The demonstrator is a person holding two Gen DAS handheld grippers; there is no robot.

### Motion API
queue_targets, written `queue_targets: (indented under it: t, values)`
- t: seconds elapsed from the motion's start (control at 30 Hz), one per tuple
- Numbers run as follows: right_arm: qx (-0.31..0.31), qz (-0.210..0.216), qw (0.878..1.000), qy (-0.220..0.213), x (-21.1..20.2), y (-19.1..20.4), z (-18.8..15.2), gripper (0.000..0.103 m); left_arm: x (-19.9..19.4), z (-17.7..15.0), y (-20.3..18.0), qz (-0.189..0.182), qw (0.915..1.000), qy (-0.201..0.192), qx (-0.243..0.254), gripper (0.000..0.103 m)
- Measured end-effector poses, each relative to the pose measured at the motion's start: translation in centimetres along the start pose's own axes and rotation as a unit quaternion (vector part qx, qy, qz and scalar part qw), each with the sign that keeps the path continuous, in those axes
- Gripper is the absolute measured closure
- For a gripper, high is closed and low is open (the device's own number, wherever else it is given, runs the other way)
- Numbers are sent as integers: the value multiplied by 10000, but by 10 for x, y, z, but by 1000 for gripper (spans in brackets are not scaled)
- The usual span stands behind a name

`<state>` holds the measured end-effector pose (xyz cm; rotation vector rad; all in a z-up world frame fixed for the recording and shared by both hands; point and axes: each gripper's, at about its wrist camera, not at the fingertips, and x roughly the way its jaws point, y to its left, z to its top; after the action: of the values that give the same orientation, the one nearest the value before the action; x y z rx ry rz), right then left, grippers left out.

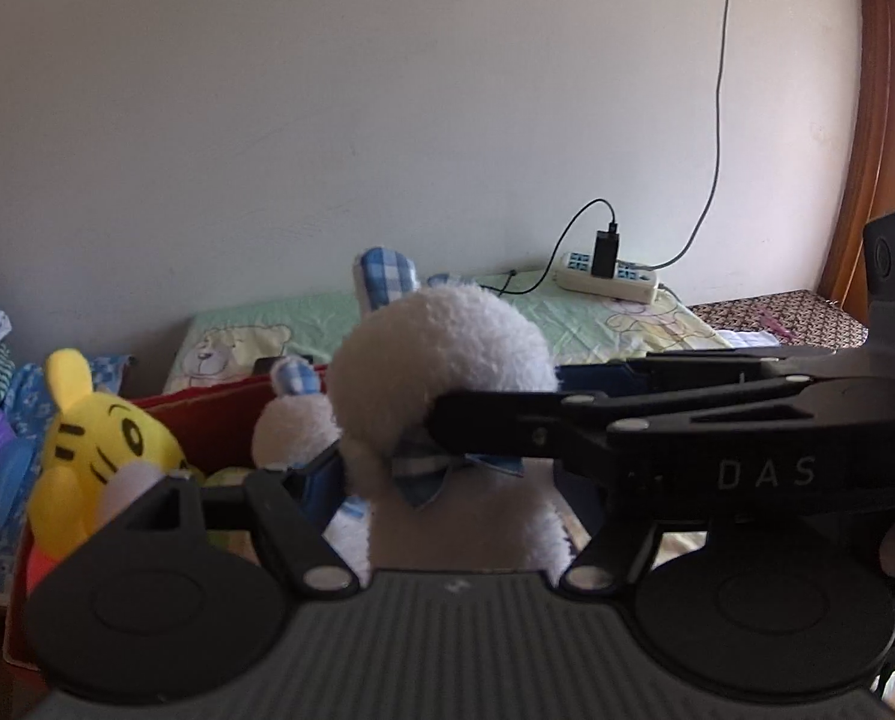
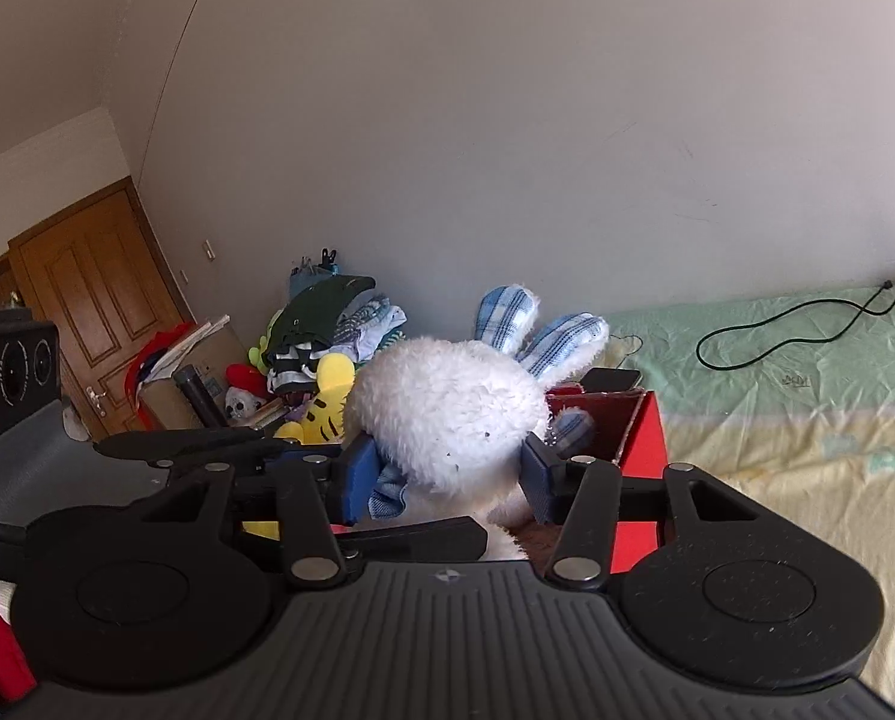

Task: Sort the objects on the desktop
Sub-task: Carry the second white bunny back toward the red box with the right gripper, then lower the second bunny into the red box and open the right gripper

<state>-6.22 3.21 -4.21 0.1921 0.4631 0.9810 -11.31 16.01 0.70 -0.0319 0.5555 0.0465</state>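
Left wrist view only: a white power strip (image 1: 608, 281) with a black charger (image 1: 604, 252) plugged in was seen on the bed (image 1: 657, 315), near the wall; a bear print (image 1: 231, 348) showed on the green sheet.
Right wrist view only: a wooden door (image 2: 96, 294) and a heap of clothes and toys (image 2: 321, 336) in the corner were picked up, plus a black cable (image 2: 807, 324) looped on the bed.
Both views: the white plush rabbit (image 1: 441, 360), checked blue ears up, was held above the red box (image 2: 642, 438); the yellow tiger plush (image 1: 96, 444) sat in that box, to the rabbit's left.
Surface and room: a pale bare wall, a bed under a green and yellow sheet; the red box stood in front of the bed.
Left hand-held gripper (image 1: 447, 462): blue pads were pressed into the rabbit at neck level, just under the head.
Right hand-held gripper (image 2: 447, 474): its pads were clamped on the rabbit's head from both sides, and its fingers (image 1: 657, 408) were seen crossing in from the right in the left wrist view.
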Motion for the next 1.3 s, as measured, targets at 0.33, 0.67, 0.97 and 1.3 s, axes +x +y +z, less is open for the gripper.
queue_targets:
  t: [0.33, 0.67, 0.97, 1.3]
  values:
    - [-429, 173, 9989, -113, 31, 36, -8, 51, -13, -19, 32, 402, 9991, 21, -89, 28]
    - [-605, 129, 9981, -45, 56, 41, -22, 52, -2, -33, 43, 698, 9972, 262, -19, 18]
    - [-744, -10, 9972, 7, 35, 40, -22, 52, 4, -31, 32, 715, 9960, 347, 408, 18]
    - [237, 278, 9968, 707, 31, 18, -19, 83, -3, -28, 46, 379, 9983, 382, 238, 16]
